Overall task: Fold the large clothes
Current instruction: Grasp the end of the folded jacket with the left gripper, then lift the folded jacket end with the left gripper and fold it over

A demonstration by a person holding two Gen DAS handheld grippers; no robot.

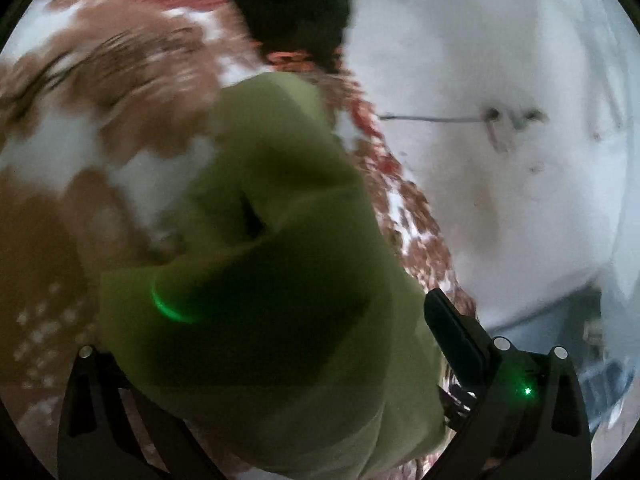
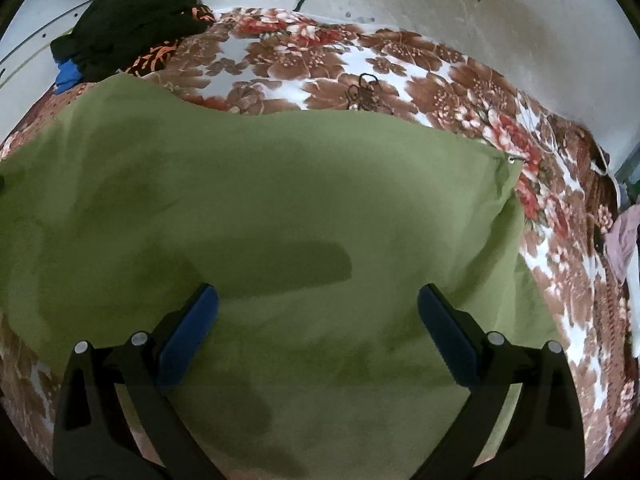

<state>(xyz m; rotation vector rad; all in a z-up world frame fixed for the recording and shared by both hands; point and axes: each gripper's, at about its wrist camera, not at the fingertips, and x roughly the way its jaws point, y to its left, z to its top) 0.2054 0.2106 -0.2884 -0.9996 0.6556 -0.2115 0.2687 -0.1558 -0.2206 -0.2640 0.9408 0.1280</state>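
Observation:
A large green garment lies spread on a floral bedspread. My right gripper is open and empty, its blue pads just above the cloth. In the left wrist view the same green cloth is bunched and draped over my left gripper. It hides the left finger; only the right finger shows. The fingers stand wide apart and the cloth hides any grip. The view is blurred.
A pile of black and blue clothes sits at the bed's far left, also in the left wrist view. A white wall runs behind the bed. Pink cloth lies at the right edge.

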